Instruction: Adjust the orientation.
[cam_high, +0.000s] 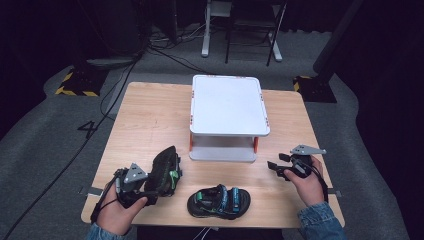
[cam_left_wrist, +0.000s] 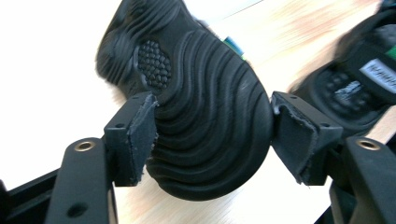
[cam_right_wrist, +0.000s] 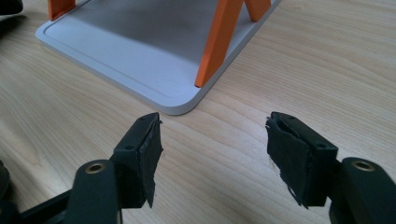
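A black sandal (cam_high: 164, 170) is turned on its side at the table's front left, its wavy sole (cam_left_wrist: 205, 93) facing the left gripper view. My left gripper (cam_high: 150, 189) is shut on its rounded end, with one pad (cam_left_wrist: 142, 135) pressed against each edge of the sole. The second sandal (cam_high: 219, 201), black with blue and green straps, lies flat near the front edge, sole down, and shows again as a sandal (cam_left_wrist: 359, 79) to the right. My right gripper (cam_high: 279, 169) hovers open and holding nothing over bare wood, beside the front right corner of the shelf's base (cam_right_wrist: 140, 56).
A white two-tier shelf (cam_high: 229, 105) on orange legs (cam_right_wrist: 219, 42) stands mid-table, its top and its lower plate bare. The wooden table (cam_high: 150, 120) has free room left and right of it. Cables and stands sit on the grey floor beyond.
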